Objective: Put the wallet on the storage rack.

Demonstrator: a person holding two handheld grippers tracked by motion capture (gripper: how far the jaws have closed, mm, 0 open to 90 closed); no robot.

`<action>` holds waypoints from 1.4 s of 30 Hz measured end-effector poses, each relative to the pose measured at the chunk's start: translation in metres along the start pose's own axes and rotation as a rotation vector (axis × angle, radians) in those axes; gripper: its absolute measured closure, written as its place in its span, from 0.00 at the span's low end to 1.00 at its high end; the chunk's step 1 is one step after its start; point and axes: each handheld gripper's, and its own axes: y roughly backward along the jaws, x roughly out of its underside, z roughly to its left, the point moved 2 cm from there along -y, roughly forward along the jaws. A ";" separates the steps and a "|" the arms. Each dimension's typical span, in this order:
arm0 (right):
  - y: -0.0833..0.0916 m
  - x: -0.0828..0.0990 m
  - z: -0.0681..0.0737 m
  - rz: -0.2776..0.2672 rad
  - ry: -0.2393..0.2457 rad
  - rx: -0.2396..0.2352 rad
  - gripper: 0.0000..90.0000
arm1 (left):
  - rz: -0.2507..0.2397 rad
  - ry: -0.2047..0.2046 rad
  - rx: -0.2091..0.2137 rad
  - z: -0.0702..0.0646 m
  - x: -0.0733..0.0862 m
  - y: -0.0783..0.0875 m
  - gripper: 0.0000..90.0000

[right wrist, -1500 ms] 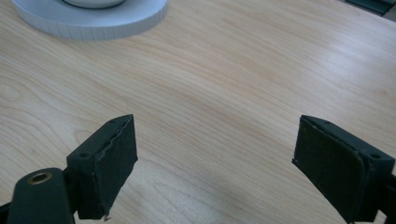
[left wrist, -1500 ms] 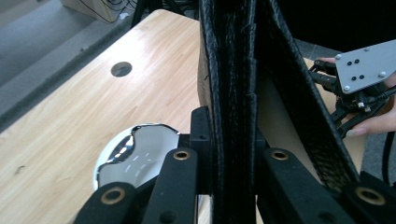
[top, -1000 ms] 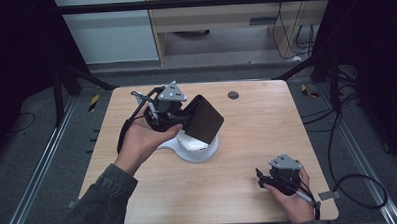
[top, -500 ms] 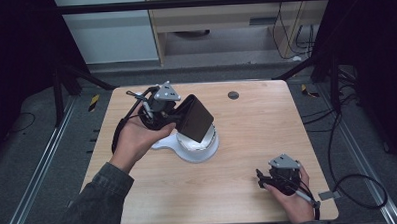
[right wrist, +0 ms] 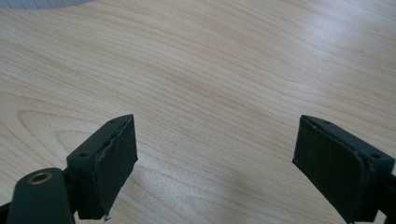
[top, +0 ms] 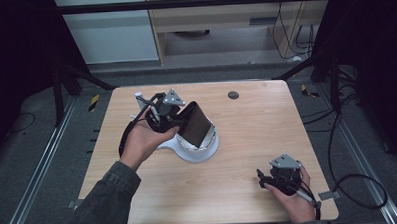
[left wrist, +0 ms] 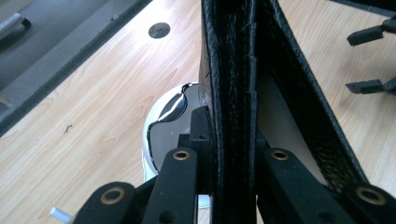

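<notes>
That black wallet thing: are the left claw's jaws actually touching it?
Touching. In the left gripper view, both jaws of the left gripper press flat against the black leather wallet, with no gap.

left tongs: clamped on wallet, forearm reaching in from lower left | right tongs: jaws wide apart, empty, hand low at near right

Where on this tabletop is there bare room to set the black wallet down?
Bare wood runs between the white round stand and the right tool, and along the far edge around the small dark grommet hole. It is crowded at centre-left, where the left tool holds the black leather wallet over the stand.
</notes>
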 end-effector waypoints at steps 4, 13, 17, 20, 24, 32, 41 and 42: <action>-0.001 0.000 0.001 0.001 0.005 -0.002 0.15 | 0.014 0.003 0.006 0.000 0.003 -0.008 0.89; -0.001 0.000 0.001 0.003 0.007 -0.008 0.15 | 0.036 0.004 0.025 -0.001 0.004 -0.023 0.89; -0.001 0.000 0.001 0.005 0.003 -0.009 0.15 | 0.052 0.010 0.035 0.000 0.005 -0.030 0.89; -0.001 0.000 0.001 0.006 0.010 -0.009 0.15 | 0.056 0.019 0.043 0.000 0.005 -0.034 0.89; -0.001 0.000 0.001 0.006 0.011 -0.008 0.15 | 0.063 0.020 0.051 0.002 0.003 -0.038 0.89; -0.001 0.000 0.001 0.009 0.011 -0.012 0.14 | 0.073 0.044 0.051 0.009 0.001 -0.043 0.88; -0.002 0.001 0.001 0.011 0.010 -0.011 0.14 | 0.052 0.058 0.000 0.015 0.004 -0.040 0.80; -0.001 0.001 0.002 0.012 0.008 -0.011 0.14 | 0.047 0.062 -0.004 0.016 0.005 -0.039 0.79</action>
